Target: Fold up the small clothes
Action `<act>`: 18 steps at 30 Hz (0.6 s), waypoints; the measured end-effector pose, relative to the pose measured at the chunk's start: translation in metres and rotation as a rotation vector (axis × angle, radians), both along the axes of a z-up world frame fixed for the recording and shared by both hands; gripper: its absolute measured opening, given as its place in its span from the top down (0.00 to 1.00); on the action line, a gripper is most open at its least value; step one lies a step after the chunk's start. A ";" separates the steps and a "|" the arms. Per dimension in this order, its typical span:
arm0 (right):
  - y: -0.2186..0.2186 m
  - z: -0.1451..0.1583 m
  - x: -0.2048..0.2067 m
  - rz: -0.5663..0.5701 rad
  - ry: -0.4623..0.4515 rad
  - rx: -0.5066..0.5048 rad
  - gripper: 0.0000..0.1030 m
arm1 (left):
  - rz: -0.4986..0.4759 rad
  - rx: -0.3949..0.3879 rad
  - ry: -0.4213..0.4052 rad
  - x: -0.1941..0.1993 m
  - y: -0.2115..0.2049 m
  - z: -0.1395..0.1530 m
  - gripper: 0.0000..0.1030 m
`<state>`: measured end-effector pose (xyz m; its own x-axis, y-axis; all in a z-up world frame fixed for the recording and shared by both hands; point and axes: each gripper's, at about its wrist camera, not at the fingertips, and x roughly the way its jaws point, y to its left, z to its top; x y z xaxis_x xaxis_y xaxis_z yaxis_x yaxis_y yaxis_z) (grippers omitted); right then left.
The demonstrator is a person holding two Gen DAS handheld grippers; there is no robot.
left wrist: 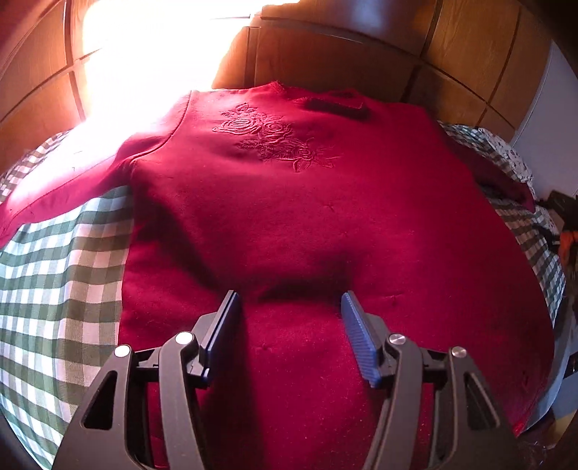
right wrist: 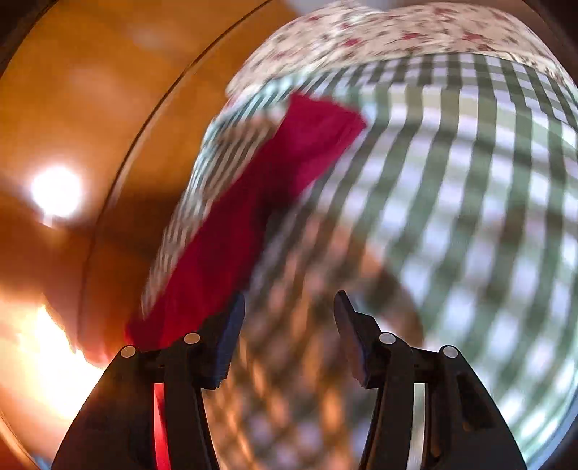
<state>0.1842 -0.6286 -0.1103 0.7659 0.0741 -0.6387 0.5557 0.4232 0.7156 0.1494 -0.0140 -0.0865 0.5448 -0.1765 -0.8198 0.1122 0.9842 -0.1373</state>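
A dark red fleece sweatshirt (left wrist: 289,217) with a rose design stitched tone-on-tone on the chest (left wrist: 274,141) lies spread flat, front up, on a green-and-white checked bedcover (left wrist: 61,289). Its neckline points away toward the brown wooden wardrobe panels (left wrist: 343,54), and one sleeve (left wrist: 72,184) stretches out to the left across the checks, partly washed out by bright sunlight.

The left gripper (left wrist: 290,300) hangs over the lower body of the sweatshirt with its blue-padded jaws apart and nothing between them.

In the right wrist view, which is blurred, a red sleeve (right wrist: 253,202) lies along the checked cover beside the wooden panel (right wrist: 90,108). The right gripper (right wrist: 289,303) stands next to it, jaws apart and empty. A cream cloth with small red flowers (right wrist: 379,32) lies beyond the checks.
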 end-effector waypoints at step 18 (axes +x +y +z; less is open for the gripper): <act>-0.033 0.069 0.079 -0.026 0.127 -0.352 0.95 | 0.018 -0.014 0.019 0.019 -0.004 -0.008 0.38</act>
